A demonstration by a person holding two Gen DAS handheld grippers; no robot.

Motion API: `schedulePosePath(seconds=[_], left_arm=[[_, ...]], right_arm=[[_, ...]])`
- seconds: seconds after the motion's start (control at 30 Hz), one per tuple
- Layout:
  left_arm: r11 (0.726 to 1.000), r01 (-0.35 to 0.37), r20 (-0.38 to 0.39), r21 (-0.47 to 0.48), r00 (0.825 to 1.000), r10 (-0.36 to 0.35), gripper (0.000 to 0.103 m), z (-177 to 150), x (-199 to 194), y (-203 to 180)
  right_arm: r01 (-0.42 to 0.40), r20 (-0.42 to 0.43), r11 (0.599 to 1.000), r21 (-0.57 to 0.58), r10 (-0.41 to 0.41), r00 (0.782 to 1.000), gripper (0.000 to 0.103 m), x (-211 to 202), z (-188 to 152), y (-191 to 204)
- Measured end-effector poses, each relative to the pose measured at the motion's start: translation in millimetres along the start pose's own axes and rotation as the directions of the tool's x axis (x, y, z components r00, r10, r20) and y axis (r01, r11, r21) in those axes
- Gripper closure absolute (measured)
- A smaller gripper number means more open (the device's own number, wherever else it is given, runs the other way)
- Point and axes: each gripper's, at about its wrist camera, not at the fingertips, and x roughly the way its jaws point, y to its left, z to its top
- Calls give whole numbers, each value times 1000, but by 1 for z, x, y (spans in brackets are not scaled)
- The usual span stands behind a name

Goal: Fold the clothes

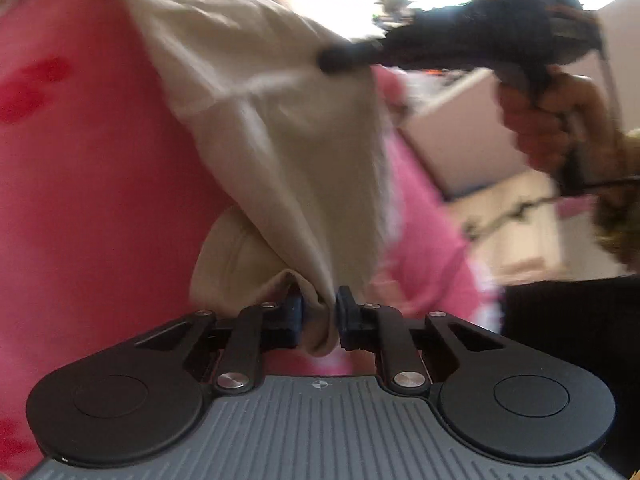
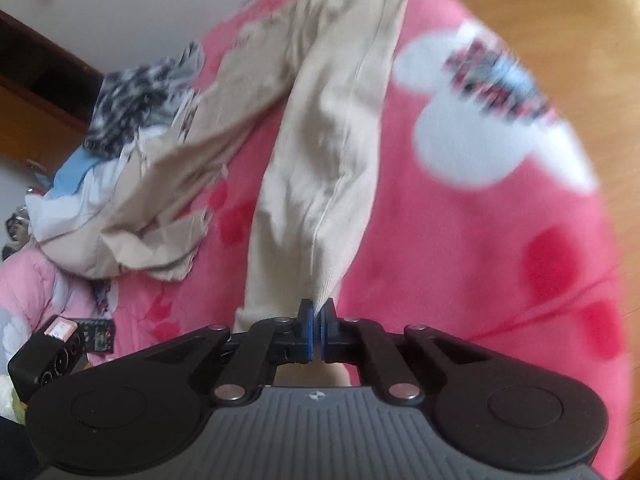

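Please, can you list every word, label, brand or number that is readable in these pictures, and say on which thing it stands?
No text can be read.
Pink blanket: a dark print on its white patch, too blurred to read.
Small label on a black device: too small to read.
Beige trousers: no writing visible.

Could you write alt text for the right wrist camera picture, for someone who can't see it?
A handheld right gripper pinches the end of a beige garment that stretches away over a pink blanket with red and white prints. A pile of other clothes lies at the left.
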Motion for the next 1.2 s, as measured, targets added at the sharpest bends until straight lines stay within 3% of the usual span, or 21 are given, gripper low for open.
schedulePosePath(seconds=[0.1,0.2,0.27,0.37,0.43,0.53,0.57,0.67,0.8,0.83,0.93,1.07,1.2], left_arm=[[996,83,-36,8,996,-83,88,8,8,-17],[995,104,-113,8,988,-103,88,2,23,-25],[997,73,-175,19,982,-68,88,-7,32,-24],[999,32,-208,22,978,-27,85,-13,27,-17],[1000,4,-178,30,984,1,78,-10,9,-9],[996,-88,-135,34,987,91,67,4,-27,10],[991,-129,-124,43,983,133,67,12,-38,17],[956,-281,-104,82,952,288,59,45,-69,36],[870,-482,-85,102,867,491,57,113,-87,60],[860,-503,-63,82,859,508,56,126,-88,64],[853,-522,20,1,853,522,54,153,-93,77],[839,-533,128,-109,830,543,54,190,-100,93],[856,-492,192,-160,835,516,54,190,-73,99]], right_arm=[[36,26,999,26,-37,999,101,-29,7,-20],[73,22,993,96,-76,997,101,-36,6,-44],[124,-14,982,140,-124,992,100,-27,0,-61],[299,-92,948,106,-290,953,98,3,-11,-77],[304,-98,945,117,-294,951,95,6,-14,-88],[303,-100,943,141,-291,952,76,-4,-13,-97],[312,-105,940,135,-299,948,68,-8,-12,-98],[346,-118,934,91,-335,935,65,-22,-2,-97],[345,-45,936,67,-343,938,65,-35,40,-89],[335,-8,940,63,-335,942,65,-35,58,-85],[292,104,953,81,-300,948,64,-25,111,-72],[217,239,967,137,-245,940,64,6,171,-68],[200,277,970,141,-232,932,64,42,217,-69]])
